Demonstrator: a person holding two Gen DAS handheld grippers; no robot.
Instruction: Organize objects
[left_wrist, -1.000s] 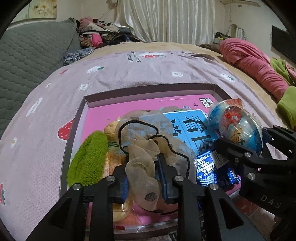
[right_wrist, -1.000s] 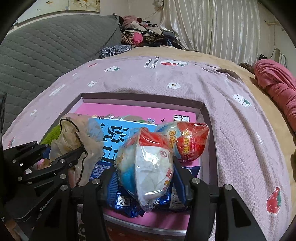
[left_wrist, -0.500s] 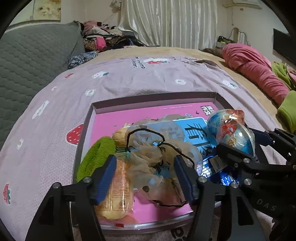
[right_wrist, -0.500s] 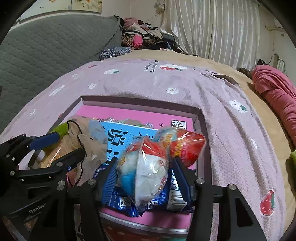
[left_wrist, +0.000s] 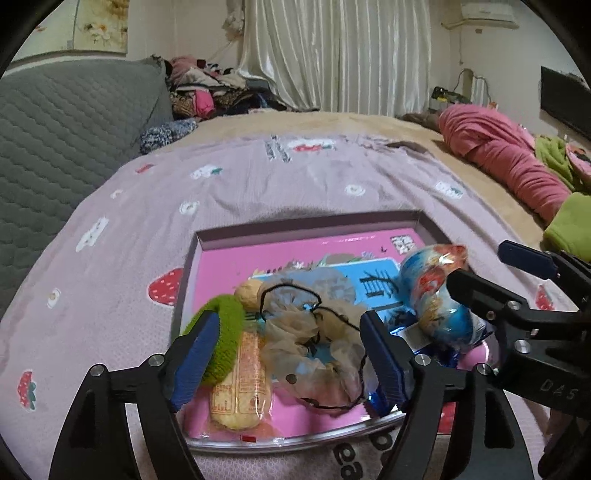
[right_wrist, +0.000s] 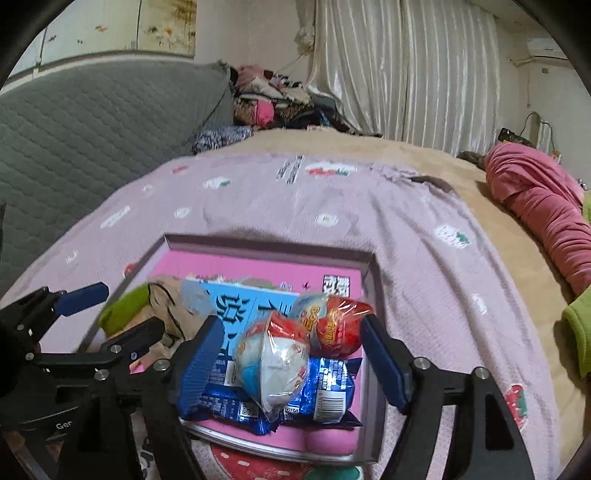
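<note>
Bed (left_wrist: 258, 192): 1 tray (left_wrist: 306, 224) (2 wrapped eggs (right_wrist: 273, 363))

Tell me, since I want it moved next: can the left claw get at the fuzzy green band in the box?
Probably yes: the left claw is open, and the fuzzy green band lies uncovered by its left finger.

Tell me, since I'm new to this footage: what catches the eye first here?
A shallow pink-lined box on the strawberry-print bedspread, crowded with small things. Between the open left gripper lies a beige mesh pouch, beside a green scrunchie. The open right gripper frames a wrapped toy egg resting on blue snack packets.
</note>
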